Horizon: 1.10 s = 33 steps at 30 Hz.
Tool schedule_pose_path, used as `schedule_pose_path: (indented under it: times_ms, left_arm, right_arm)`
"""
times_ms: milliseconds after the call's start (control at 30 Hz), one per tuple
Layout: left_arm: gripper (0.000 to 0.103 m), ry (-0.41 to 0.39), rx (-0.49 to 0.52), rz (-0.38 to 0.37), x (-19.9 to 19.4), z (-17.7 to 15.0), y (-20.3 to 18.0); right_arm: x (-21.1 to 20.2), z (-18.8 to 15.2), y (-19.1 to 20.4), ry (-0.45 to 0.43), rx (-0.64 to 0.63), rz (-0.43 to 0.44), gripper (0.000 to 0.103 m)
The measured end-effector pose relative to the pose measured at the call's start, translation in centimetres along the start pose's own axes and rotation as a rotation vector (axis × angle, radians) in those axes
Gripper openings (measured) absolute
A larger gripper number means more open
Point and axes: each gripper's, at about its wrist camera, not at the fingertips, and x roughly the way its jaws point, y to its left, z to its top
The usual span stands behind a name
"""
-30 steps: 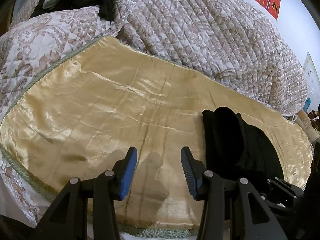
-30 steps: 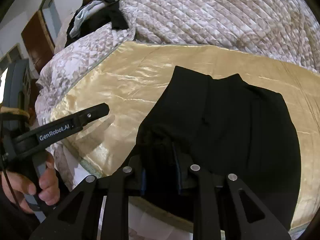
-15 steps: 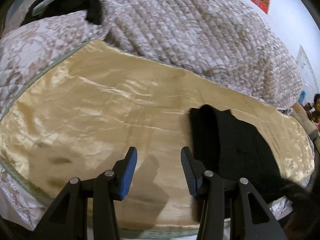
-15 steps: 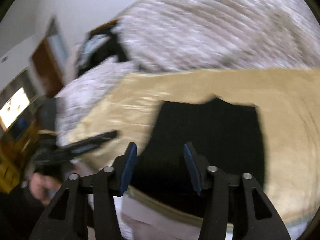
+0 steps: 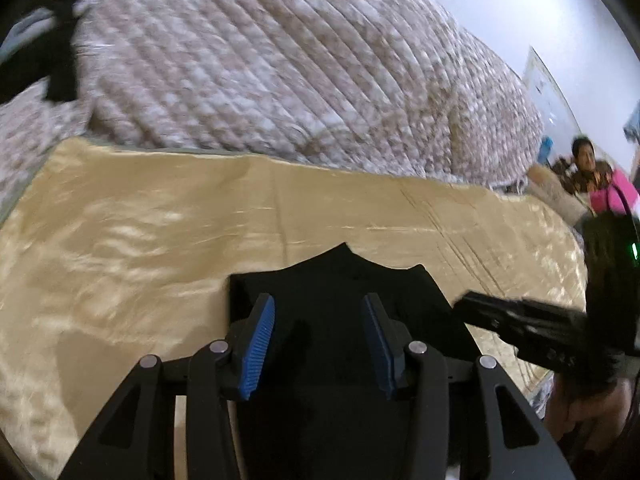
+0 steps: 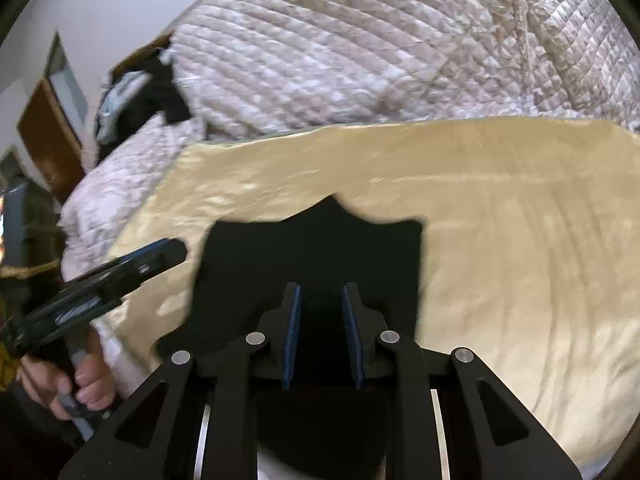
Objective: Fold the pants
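1. At frame center: black pants (image 6: 312, 256) folded compact on the gold sheet (image 6: 500, 240).
2. Left gripper (image 5: 318, 346) spread apart, right gripper (image 6: 319, 338) narrowly parted, both empty.
3. Soft, limp, light; best pinched at corners.

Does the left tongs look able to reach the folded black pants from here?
Probably yes. The left tongs are open right over the pants on the gold sheet, with nothing between; the right tongs sit off to the side.
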Motion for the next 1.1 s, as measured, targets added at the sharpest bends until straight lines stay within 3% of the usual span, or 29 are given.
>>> schedule_pose_path:
  times_ms: [100, 167, 233, 300, 333, 367, 567, 667, 833, 900, 1100]
  left_arm:
    - [0.047, 0.065, 0.019, 0.014, 2.7, -0.4, 0.2]
    - [0.040, 0.102, 0.020, 0.065, 3.9, -1.5, 1.0]
    - [0.040, 0.085, 0.017, 0.046, 3.7, -1.8, 1.4]
    - [0.040, 0.084, 0.017, 0.043, 3.6, -2.0, 1.4]
    - [0.040, 0.079, 0.016, 0.039, 3.6, -2.2, 1.5]
    - [0.040, 0.074, 0.011, 0.035, 3.6, -2.3, 1.6]
    - [0.041, 0.067, -0.029, 0.014, 3.4, -2.0, 2.4]
    - [0.041, 0.064, -0.036, 0.039, 2.7, -2.1, 2.7]
    - [0.040, 0.045, -0.052, 0.025, -0.1, -2.9, 3.1]
    - [0.040, 0.023, -0.025, 0.020, -1.6, -3.4, 2.5]
    - [0.040, 0.019, 0.031, -0.013, -4.4, -6.3, 0.9]
  right_arm:
    - [2.7, 2.1, -0.4, 0.045, -0.022, -0.021, 0.023]
    - [4.7, 2.9, -0.3, 0.069, -0.044, -0.020, 0.023]
    - [6.4, 2.7, -0.6, 0.103, -0.071, -0.039, 0.023]
    - [7.8, 2.0, -2.0, 0.118, -0.056, -0.089, 0.014]
    - [7.8, 2.1, -2.8, 0.101, -0.025, -0.073, 0.010]
    - [7.7, 2.3, -3.6, 0.089, 0.008, -0.082, 0.000]
    - [7.1, 2.4, -5.3, 0.054, 0.077, -0.057, 0.000]
    - [6.1, 2.5, -5.4, 0.033, 0.104, -0.046, 0.002]
    - [2.6, 1.2, -3.2, 0.001, 0.033, -0.043, 0.007]
    - [1.1, 0.0, -1.7, -0.018, -0.023, -0.045, 0.014]
    - [-1.3, -4.1, 1.3, -0.010, -0.090, -0.013, 0.015]
